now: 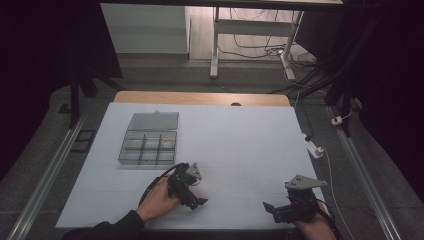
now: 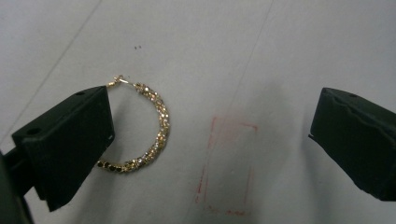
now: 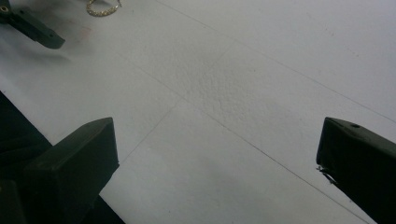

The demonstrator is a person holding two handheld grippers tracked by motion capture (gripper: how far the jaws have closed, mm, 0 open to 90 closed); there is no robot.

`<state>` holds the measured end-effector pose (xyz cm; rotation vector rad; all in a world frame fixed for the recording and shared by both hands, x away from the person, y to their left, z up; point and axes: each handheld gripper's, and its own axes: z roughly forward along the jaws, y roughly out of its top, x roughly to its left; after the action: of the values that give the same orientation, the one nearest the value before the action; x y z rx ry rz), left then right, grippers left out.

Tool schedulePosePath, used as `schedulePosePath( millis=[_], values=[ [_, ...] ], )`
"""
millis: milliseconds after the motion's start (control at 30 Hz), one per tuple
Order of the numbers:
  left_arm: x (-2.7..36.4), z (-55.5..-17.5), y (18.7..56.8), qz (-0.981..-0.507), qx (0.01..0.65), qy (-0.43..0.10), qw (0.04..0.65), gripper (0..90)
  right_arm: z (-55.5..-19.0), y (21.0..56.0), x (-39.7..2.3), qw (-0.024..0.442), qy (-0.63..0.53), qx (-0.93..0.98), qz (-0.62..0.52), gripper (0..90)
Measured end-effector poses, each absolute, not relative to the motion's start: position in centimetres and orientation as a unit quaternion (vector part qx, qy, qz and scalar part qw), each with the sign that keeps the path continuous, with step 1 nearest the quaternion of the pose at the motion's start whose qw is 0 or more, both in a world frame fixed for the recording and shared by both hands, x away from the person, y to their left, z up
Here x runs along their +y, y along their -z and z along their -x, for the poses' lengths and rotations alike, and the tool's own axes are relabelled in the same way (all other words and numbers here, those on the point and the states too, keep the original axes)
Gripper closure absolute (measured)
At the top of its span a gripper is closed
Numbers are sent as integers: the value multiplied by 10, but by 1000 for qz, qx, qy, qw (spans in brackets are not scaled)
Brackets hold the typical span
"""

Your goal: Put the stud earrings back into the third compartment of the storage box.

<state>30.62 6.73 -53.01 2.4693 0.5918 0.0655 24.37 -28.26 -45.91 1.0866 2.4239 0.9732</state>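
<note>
High view: left gripper (image 1: 196,200) low over the white worktop (image 1: 240,145), tilted toward the right; right gripper (image 1: 272,209) parked near the front edge, well apart from it. Clear compartment box (image 1: 148,147) sits beyond the left gripper, lid (image 1: 153,121) flipped back; a small pale item may lie in one right-hand cell, other cells look bare (too small to tell for sure). Left gripper view: fingers spread wide, nothing held; gold hoop earring (image 2: 154,130) lies flat on the worktop just inside the left finger (image 2: 70,140), partly tucked under it, well short of the right finger (image 2: 355,140); faint red rectangle mark (image 2: 229,168) between the fingers. Step looks like pre-grasp on the earring; next move likely needs shifting sideways to centre the hoop, dropping lower, then closing (thin and flat, could slip). Right gripper view: fingers released, bare worktop between them, earring (image 3: 102,8) far ahead beside the left gripper's finger (image 3: 30,25).
</note>
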Motion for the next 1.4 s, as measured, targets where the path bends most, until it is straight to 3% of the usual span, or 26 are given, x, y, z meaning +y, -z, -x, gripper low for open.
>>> schedulePosePath(
  millis=[367, 500, 533, 567, 700, 733, 767, 800, 833, 867, 933, 1400],
  values=[
    [62, -303, 533, -936, 219, -42, 273, 0, -244, 459, -282, 155, -338, 848, -378, 0],
    [64, -305, 530, -936, 224, -46, 268, 66, -244, 459, -282, 155, -337, 848, -378, 0],
    [66, -306, 529, -934, 228, -46, 272, 107, -244, 459, -281, 155, -337, 849, -378, 0],
    [68, -307, 528, -932, 232, -48, 274, 218, -244, 459, -281, 156, -337, 849, -377, 0],
    [79, -315, 523, -926, 252, -51, 277, 520, -244, 459, -281, 156, -336, 849, -376, 0],
    [80, -317, 523, -925, 255, -52, 276, 520, -244, 459, -281, 156, -336, 849, -376, 0],
    [81, -318, 522, -924, 256, -52, 278, 664, -244, 459, -281, 156, -336, 850, -376, 0],
    [82, -318, 522, -925, 255, -51, 278, 664, -244, 459, -281, 156, -336, 850, -376, 0],
    [83, -318, 522, -925, 255, -51, 278, 755, -244, 459, -281, 156, -336, 849, -376, 0],
    [82, -317, 522, -925, 254, -51, 277, 755, -244, 459, -281, 156, -336, 849, -376, 0],
    [81, -317, 522, -926, 252, -47, 276, 839, -244, 459, -281, 156, -336, 849, -376, 0],
    [82, -325, 516, -925, 270, -23, 268, 865, -243, 459, -281, 157, -337, 849, -375, 0]
  ],
)
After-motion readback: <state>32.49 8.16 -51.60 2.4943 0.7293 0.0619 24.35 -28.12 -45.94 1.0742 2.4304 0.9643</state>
